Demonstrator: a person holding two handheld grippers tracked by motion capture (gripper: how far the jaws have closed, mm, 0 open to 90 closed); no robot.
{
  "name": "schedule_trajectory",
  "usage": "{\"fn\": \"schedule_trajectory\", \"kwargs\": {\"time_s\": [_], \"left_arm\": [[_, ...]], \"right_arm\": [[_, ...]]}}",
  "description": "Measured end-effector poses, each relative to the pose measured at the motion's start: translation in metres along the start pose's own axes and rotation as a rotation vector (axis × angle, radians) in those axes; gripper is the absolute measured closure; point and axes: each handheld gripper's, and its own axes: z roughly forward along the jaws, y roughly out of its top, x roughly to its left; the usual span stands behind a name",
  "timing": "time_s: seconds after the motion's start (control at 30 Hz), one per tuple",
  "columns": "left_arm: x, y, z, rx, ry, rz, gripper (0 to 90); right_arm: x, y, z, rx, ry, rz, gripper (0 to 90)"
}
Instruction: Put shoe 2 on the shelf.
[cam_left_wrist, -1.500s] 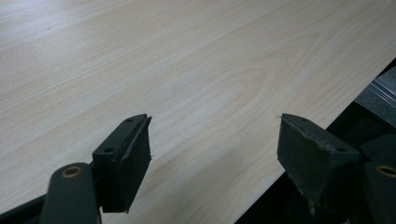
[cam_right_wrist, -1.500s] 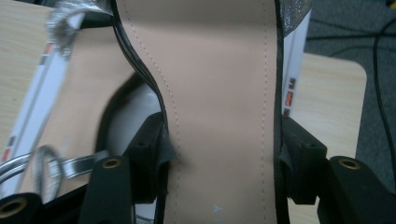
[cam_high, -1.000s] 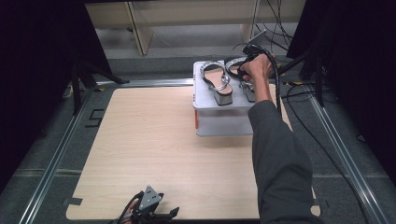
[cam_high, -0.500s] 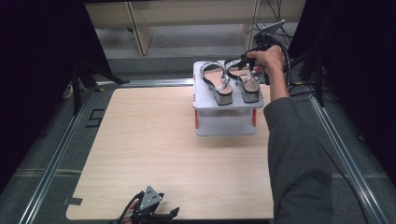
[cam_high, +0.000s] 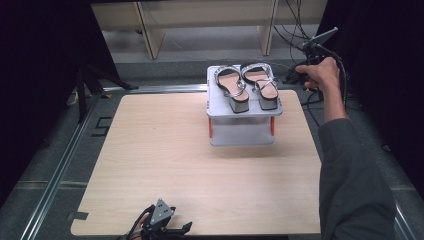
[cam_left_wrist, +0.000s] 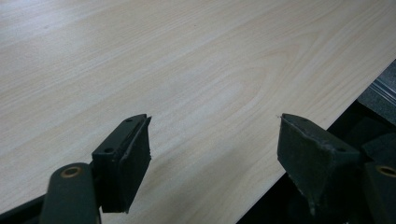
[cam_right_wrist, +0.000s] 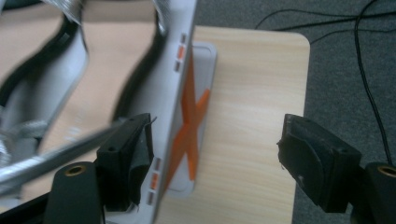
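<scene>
Two silver-strapped sandals, one on the left (cam_high: 231, 86) and one on the right (cam_high: 261, 85), sit side by side on top of a white stand (cam_high: 242, 132) at the far right of the wooden table (cam_high: 160, 150). My right gripper (cam_high: 292, 77) hovers just right of the stand, apart from the sandals. In the right gripper view, the gripper (cam_right_wrist: 215, 154) has its jaws wide, having just been opening, and nothing lies between them. That view also has a sandal (cam_right_wrist: 56, 84) and the stand's orange cross brace (cam_right_wrist: 189, 135) at the left. My left gripper (cam_high: 175, 230) rests at the table's near edge, open (cam_left_wrist: 212, 154) over bare wood.
Black cables (cam_high: 295, 20) lie on the grey floor behind the table, near wooden shelf legs (cam_high: 150, 30). A dark stand (cam_high: 87, 85) is off the far left corner. Metal rails (cam_high: 65, 150) run along the table's sides.
The right hand has drawn away from the right sandal, moving right and a little up. Its jaws have opened. Both sandals stay on the stand. The left gripper has not moved.
</scene>
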Motion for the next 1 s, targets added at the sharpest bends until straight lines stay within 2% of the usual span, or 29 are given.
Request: {"fn": "schedule_trajectory", "kwargs": {"time_s": [0.03, 0.1, 0.13, 0.17, 0.23, 0.3, 0.37, 0.4, 0.43, 0.47, 0.5, 0.57, 0.6, 0.73, 0.77, 0.8, 0.83, 0.87, 0.9, 0.93, 0.97, 1.0], "left_arm": [[0.000, 0.000, 0.000, 0.000, 0.003, 0.001, 25.0], [0.000, 0.000, 0.000, 0.001, 0.001, 0.001, 25.0], [0.000, 0.000, 0.000, 0.006, 0.005, 0.001, 25.0], [0.000, 0.000, 0.000, 0.007, 0.011, 0.004, 25.0], [0.000, 0.000, 0.001, 0.004, 0.004, -0.006, 25.0], [0.000, 0.000, 0.001, 0.005, 0.003, -0.005, 25.0], [0.001, 0.000, 0.001, 0.005, 0.003, -0.005, 25.0], [0.000, 0.000, 0.001, 0.002, 0.004, -0.009, 25.0], [0.001, 0.000, 0.001, 0.003, 0.004, -0.007, 25.0], [0.000, 0.000, 0.001, 0.002, 0.000, -0.010, 25.0], [-0.001, 0.000, 0.001, -0.016, -0.011, -0.027, 25.0], [-0.001, 0.000, 0.001, -0.016, -0.012, -0.026, 25.0], [0.000, 0.000, 0.001, -0.002, 0.004, -0.010, 25.0], [0.002, 0.001, 0.000, 0.014, -0.002, 0.004, 25.0], [0.002, 0.001, 0.001, 0.004, -0.001, -0.005, 25.0], [0.000, 0.000, 0.002, -0.016, -0.011, -0.031, 25.0], [0.000, 0.000, 0.002, -0.015, -0.010, -0.031, 25.0], [0.000, 0.001, 0.002, -0.015, -0.010, -0.030, 25.0], [0.000, 0.001, 0.002, -0.017, -0.011, -0.033, 25.0], [0.000, 0.001, 0.002, -0.017, -0.010, -0.035, 25.0], [0.003, 0.001, 0.001, 0.006, 0.000, -0.010, 25.0], [0.002, 0.001, 0.002, -0.001, 0.006, -0.018, 25.0]], "right_arm": [[-0.004, -0.002, 0.003, 0.001, 0.000, -0.029, 27.0], [-0.007, -0.006, 0.009, 0.003, -0.004, -0.057, 27.0], [-0.004, -0.008, 0.012, 0.015, -0.004, -0.044, 27.0], [-0.005, -0.009, 0.015, 0.010, 0.001, -0.082, 27.5], [-0.001, -0.012, 0.021, 0.014, 0.039, -0.083, 27.4], [0.004, -0.013, 0.026, 0.026, 0.023, -0.115, 26.5], [0.011, -0.014, 0.029, 0.023, 0.055, -0.127, 27.9], [0.014, -0.015, 0.030, 0.014, 0.064, -0.152, 31.3], [0.017, -0.015, 0.029, 0.005, 0.063, -0.156, 30.9], [0.019, -0.016, 0.029, 0.004, 0.058, -0.181, 31.7], [0.022, -0.016, 0.029, 0.004, 0.056, -0.168, 32.0], [0.024, -0.017, 0.029, -0.010, 0.052, -0.197, 32.1], [0.026, -0.018, 0.029, -0.009, 0.059, -0.203, 32.1], [0.034, -0.020, 0.032, -0.007, 0.086, -0.222, 32.1], [0.036, -0.020, 0.032, -0.011, 0.084, -0.233, 32.1], [0.039, -0.021, 0.032, -0.012, 0.080, -0.232, 32.0], [0.039, -0.021, 0.031, -0.008, 0.076, -0.222, 31.4], [0.037, -0.022, 0.030, -0.010, 0.057, -0.236, 25.7], [0.037, -0.023, 0.031, -0.010, 0.056, -0.234, 23.8], [0.037, -0.024, 0.030, 0.002, 0.066, -0.216, 25.8], [0.034, -0.026, 0.029, -0.020, 0.083, -0.236, 25.7], [0.032, -0.028, 0.027, -0.047, 0.095, -0.250, 24.5]]}}
